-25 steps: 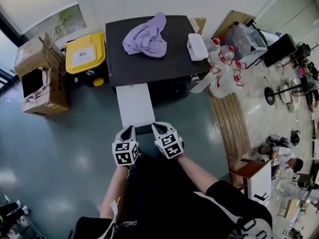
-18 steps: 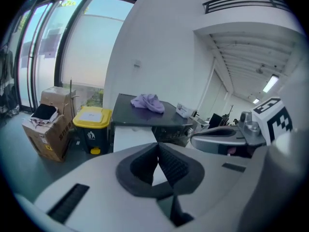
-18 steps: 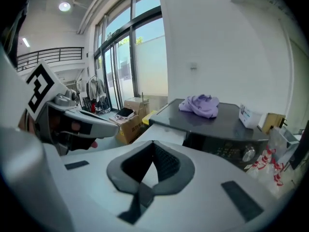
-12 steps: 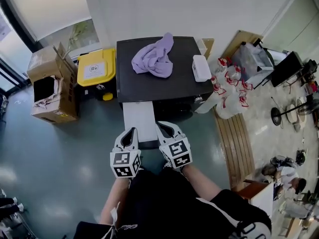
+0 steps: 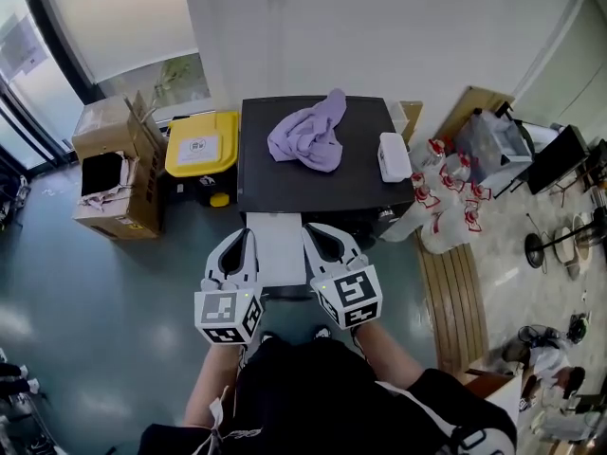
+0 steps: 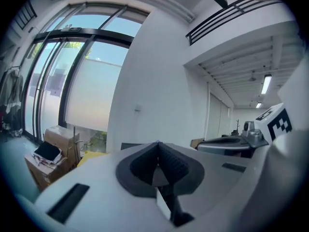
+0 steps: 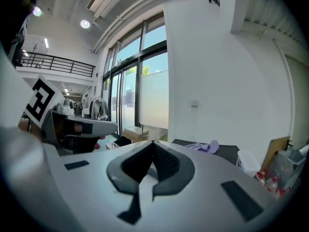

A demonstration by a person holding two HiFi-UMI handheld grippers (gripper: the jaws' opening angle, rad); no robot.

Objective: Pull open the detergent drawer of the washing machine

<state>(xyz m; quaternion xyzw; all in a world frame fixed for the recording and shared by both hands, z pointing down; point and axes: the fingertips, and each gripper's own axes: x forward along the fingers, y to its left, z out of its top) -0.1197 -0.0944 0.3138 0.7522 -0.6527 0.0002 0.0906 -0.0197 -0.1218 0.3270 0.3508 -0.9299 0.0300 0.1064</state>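
Left gripper (image 5: 244, 238) and right gripper (image 5: 319, 232) both pinched shut, empty — hovering short of the washing machine (image 5: 275, 186). Open one first, hook the detergent drawer (front hidden from above), pull straight.

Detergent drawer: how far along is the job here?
Done: unclear. A white panel juts from the front of the washing machine; whether that is the drawer can't be told. In hand: nothing; the left gripper and right gripper are shut and empty, held clear. Left: grip the drawer and pull.

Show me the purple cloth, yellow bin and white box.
purple cloth (image 5: 308, 136), head view, middle of the bundle.
yellow bin (image 5: 201, 146), head view, label on its lid.
white box (image 5: 394, 156), head view, middle of its top.
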